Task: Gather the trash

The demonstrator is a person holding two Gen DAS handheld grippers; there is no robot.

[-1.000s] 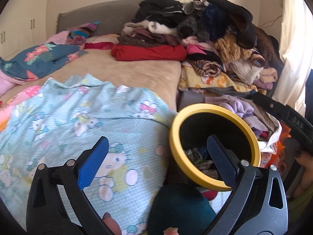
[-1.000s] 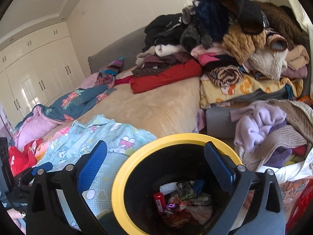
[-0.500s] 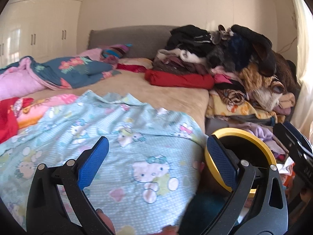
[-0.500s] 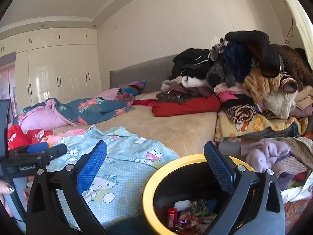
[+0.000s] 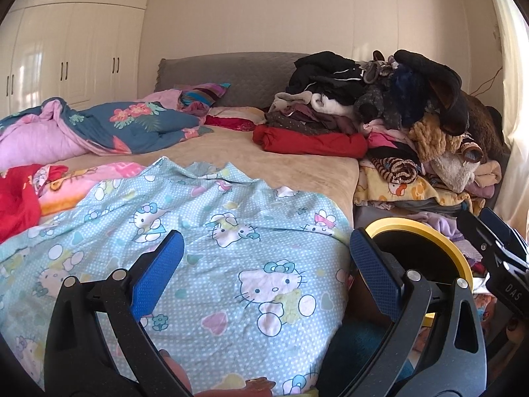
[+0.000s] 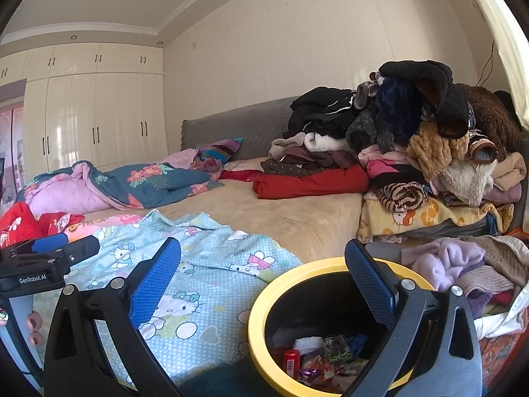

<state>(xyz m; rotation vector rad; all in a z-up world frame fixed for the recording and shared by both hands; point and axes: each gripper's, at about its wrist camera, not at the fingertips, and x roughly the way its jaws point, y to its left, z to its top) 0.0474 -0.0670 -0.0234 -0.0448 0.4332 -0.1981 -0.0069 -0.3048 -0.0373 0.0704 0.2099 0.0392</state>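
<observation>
A big bed (image 5: 281, 162) has a light blue sheet with cartoon cats (image 5: 211, 231) on it. A tall pile of clothes (image 5: 396, 106) sits on its right side, with a red roll (image 5: 310, 142) at the bottom. White closet doors (image 6: 92, 119) stand by the far wall.

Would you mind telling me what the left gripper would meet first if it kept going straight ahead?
Probably the light blue cartoon-cat sheet on the bed; the open left gripper points across it, though depth is uncertain.
</observation>
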